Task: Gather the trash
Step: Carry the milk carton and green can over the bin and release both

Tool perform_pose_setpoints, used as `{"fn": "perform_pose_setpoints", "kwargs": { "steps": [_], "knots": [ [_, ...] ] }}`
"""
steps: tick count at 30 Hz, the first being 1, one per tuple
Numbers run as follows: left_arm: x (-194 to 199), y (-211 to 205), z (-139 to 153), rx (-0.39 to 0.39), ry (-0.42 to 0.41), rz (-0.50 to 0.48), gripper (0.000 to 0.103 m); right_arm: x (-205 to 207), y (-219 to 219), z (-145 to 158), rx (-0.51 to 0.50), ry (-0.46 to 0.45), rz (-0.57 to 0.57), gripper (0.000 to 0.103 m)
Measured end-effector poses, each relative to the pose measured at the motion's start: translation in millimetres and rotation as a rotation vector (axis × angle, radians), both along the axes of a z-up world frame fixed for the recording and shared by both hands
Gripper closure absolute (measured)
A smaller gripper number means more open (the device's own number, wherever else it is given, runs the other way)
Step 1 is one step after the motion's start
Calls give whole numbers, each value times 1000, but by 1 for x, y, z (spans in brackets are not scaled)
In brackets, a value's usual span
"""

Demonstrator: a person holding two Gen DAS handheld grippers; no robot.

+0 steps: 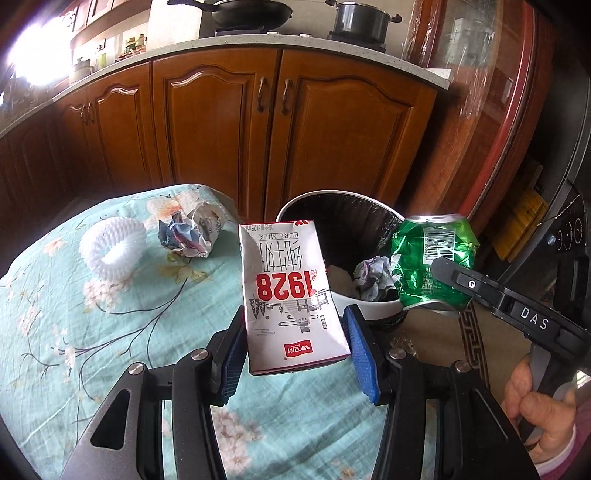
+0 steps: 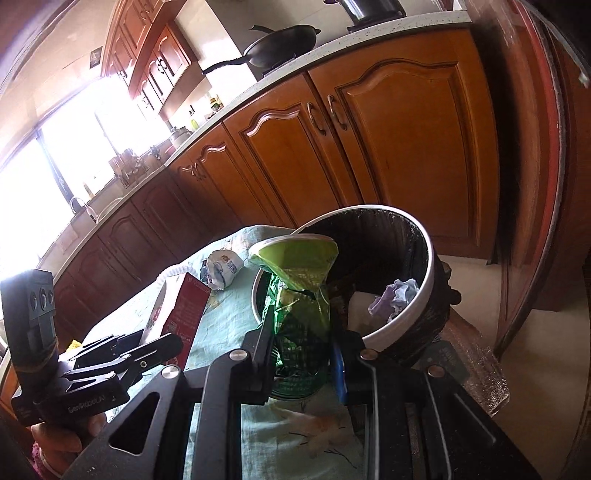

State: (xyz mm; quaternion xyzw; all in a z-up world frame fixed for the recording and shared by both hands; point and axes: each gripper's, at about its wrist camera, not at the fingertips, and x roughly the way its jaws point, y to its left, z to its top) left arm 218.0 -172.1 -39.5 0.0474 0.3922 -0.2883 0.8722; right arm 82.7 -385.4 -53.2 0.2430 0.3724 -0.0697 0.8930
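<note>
My left gripper (image 1: pixel 295 354) is shut on a white and red milk carton (image 1: pixel 291 295) and holds it upright above the table edge. My right gripper (image 2: pixel 303 354) is shut on a crushed green can (image 2: pixel 301 314), which also shows in the left wrist view (image 1: pixel 432 262), held beside the rim of the trash bin (image 1: pixel 354 304). The bin (image 2: pixel 424 273) has a black liner and holds a crumpled paper ball (image 2: pixel 395 299). A second crumpled paper ball (image 1: pixel 184 236) and a white foam fruit net (image 1: pixel 112 245) lie on the table.
The table has a teal floral cloth (image 1: pixel 74 332). Wooden kitchen cabinets (image 1: pixel 229 122) stand behind the bin, with a pan (image 1: pixel 251 11) and pot (image 1: pixel 360 20) on the counter. A glass door with a red frame (image 1: pixel 506 110) is at the right.
</note>
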Motion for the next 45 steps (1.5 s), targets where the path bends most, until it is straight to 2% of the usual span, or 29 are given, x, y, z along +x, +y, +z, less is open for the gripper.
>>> {"fn": "perform_pose_setpoints", "kwargs": {
  "steps": [26, 45],
  "knots": [
    [42, -54, 0, 17, -1, -51, 54, 25, -36, -1, -64, 34, -32, 79],
    [76, -104, -17, 90, 48, -93, 54, 49, -51, -15, -96, 122, 11, 79]
  ]
}}
